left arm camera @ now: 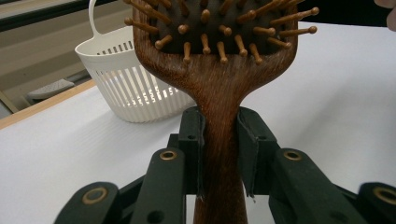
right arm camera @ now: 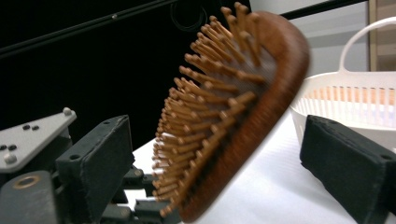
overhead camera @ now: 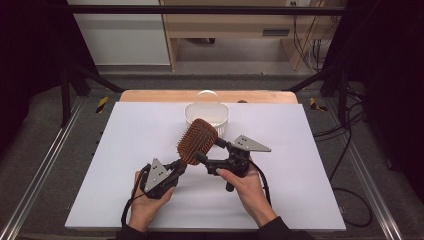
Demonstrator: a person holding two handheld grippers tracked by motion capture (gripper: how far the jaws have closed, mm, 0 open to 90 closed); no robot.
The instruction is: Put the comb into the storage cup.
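A wooden paddle hairbrush (overhead camera: 197, 140) with wooden bristles is held above the table, its head tilted up toward the far side. My left gripper (overhead camera: 180, 167) is shut on its handle; in the left gripper view both pads press the neck of the hairbrush (left arm camera: 219, 84). My right gripper (overhead camera: 209, 150) comes in from the right and stands open around the brush head. In the right gripper view the hairbrush (right arm camera: 233, 116) sits between the two pads, with a gap on each side.
A white slatted basket (overhead camera: 192, 117) with a hoop handle stands at the far middle of the white table sheet (overhead camera: 300, 175), just behind the brush. The basket (left arm camera: 126, 88) looks empty from here. Black frame posts flank the table.
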